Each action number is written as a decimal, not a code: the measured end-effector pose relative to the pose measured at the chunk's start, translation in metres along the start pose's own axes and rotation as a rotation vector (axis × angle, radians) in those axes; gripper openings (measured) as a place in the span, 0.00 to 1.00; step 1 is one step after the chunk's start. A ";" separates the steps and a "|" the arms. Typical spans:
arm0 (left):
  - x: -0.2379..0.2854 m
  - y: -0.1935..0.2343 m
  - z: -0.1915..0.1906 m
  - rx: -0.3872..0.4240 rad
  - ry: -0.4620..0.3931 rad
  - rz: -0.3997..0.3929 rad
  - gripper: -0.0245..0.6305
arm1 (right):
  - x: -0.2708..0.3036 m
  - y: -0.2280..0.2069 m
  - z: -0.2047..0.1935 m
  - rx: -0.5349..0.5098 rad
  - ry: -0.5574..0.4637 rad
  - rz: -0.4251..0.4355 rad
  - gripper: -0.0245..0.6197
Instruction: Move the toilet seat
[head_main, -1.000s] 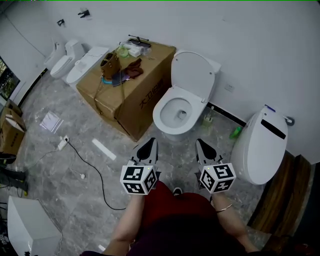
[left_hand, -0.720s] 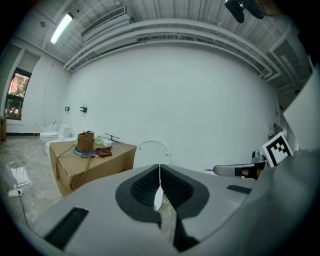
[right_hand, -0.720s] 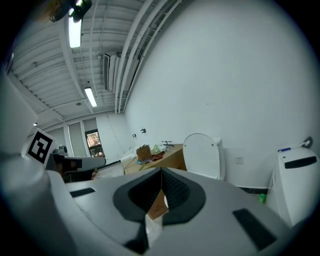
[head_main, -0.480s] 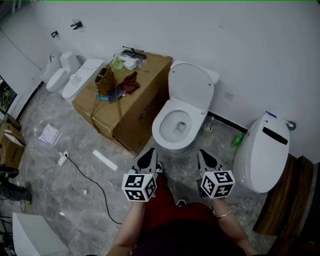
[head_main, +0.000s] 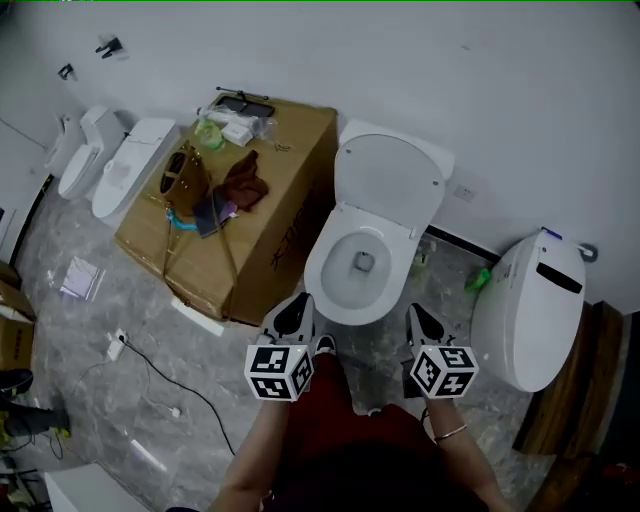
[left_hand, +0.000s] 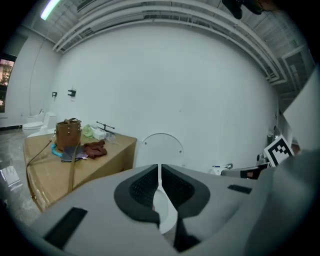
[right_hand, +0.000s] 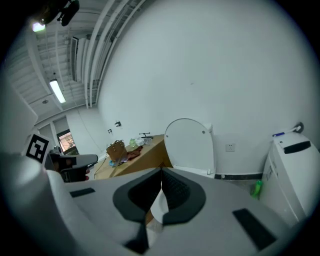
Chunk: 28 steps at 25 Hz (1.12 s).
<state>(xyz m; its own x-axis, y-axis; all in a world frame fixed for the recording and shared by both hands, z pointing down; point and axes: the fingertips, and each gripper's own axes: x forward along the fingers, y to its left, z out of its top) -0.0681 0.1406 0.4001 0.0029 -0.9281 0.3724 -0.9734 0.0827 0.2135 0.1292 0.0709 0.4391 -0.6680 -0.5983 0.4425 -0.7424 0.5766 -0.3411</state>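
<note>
A white toilet (head_main: 352, 268) stands against the wall, bowl open. Its seat and lid (head_main: 388, 185) are raised upright against the tank; the lid (left_hand: 161, 148) also shows in the left gripper view, and the same lid (right_hand: 189, 146) in the right gripper view. My left gripper (head_main: 293, 312) hovers just in front of the bowl's near-left rim, jaws shut with nothing between them. My right gripper (head_main: 421, 322) hangs at the bowl's near-right side, also shut and empty. Neither gripper touches the toilet.
A large cardboard box (head_main: 229, 220) with a brown bag (head_main: 183, 172), cloth and small items stands left of the toilet. Another white toilet (head_main: 531, 307) sits at right, more fixtures (head_main: 118, 168) at far left. Cables (head_main: 150, 365) lie on the marble floor.
The view has shifted forward toward the toilet, which now lies closer and more central. Both grippers have come up to the bowl's near rim, still shut.
</note>
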 end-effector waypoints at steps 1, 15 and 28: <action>0.011 0.012 0.004 -0.001 0.014 -0.009 0.08 | 0.012 -0.001 0.001 0.015 0.008 -0.022 0.06; 0.141 0.106 -0.022 -0.059 0.233 -0.097 0.08 | 0.095 -0.051 -0.032 0.251 0.127 -0.290 0.06; 0.217 0.141 -0.164 -0.113 0.490 -0.060 0.08 | 0.169 -0.107 -0.153 0.322 0.348 -0.332 0.06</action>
<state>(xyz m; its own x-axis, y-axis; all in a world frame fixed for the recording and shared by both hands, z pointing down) -0.1672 0.0110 0.6593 0.1915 -0.6552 0.7308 -0.9374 0.0986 0.3340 0.1037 -0.0069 0.6777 -0.3806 -0.4684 0.7973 -0.9240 0.1583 -0.3481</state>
